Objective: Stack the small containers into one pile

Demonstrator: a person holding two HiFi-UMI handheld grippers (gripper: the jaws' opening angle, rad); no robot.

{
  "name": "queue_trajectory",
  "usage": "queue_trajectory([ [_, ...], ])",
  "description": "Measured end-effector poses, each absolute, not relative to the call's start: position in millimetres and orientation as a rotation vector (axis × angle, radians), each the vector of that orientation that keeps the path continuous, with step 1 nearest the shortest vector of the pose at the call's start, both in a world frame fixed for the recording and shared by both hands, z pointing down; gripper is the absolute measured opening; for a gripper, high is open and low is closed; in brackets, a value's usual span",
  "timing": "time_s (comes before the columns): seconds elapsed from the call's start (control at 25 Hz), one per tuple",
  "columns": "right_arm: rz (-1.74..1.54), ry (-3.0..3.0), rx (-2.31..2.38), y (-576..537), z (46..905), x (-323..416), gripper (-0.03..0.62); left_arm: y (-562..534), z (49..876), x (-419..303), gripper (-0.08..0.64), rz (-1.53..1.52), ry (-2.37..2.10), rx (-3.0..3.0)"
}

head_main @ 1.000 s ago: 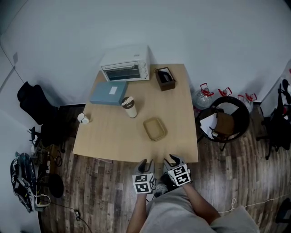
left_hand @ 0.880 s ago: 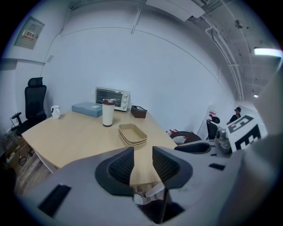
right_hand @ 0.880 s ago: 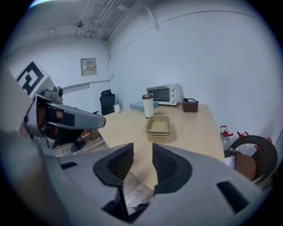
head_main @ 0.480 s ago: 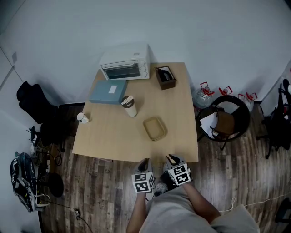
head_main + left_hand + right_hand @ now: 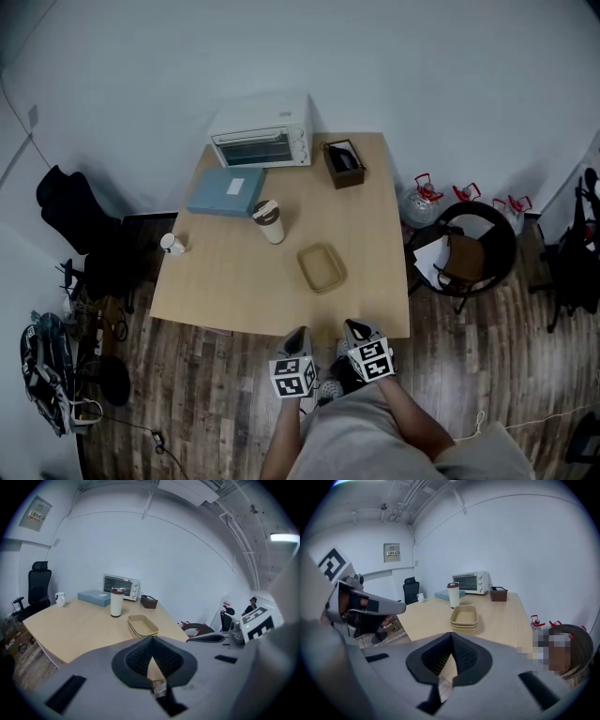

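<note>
Stacking state: small containers (image 5: 322,267) nested in one pile, on the counter (image 5: 216,281), right of its centre.
Left gripper (image 5: 298,334): just off the counter's near edge; fingers (image 5: 138,657) just closed together, nothing between.
Right gripper (image 5: 354,327): just off the counter's near edge; fingers (image 5: 464,656) just closed together, empty.

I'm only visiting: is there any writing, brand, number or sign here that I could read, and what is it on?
No text in these pictures can be read.
Wall panel: coloured sticker, too small to read.
Blue box: white label, too blurred to read.
Oven: no legible brand or dial marks.
Marker cube: black-and-white squares only, no letters.
</note>
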State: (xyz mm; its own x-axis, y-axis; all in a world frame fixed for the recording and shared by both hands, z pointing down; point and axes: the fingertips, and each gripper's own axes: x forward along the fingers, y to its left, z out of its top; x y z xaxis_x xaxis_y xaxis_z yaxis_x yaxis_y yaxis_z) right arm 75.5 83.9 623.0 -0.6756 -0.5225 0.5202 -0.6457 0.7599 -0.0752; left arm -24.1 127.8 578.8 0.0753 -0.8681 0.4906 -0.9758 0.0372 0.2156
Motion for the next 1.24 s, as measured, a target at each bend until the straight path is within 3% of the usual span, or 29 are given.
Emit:
queue_trajectory([
  [1.24,0.410,-2.503,0.884,90.0,621.4,76.2,0.002,135.9,580.4,-15.7,0.005,0.289,-1.786,1.894],
])
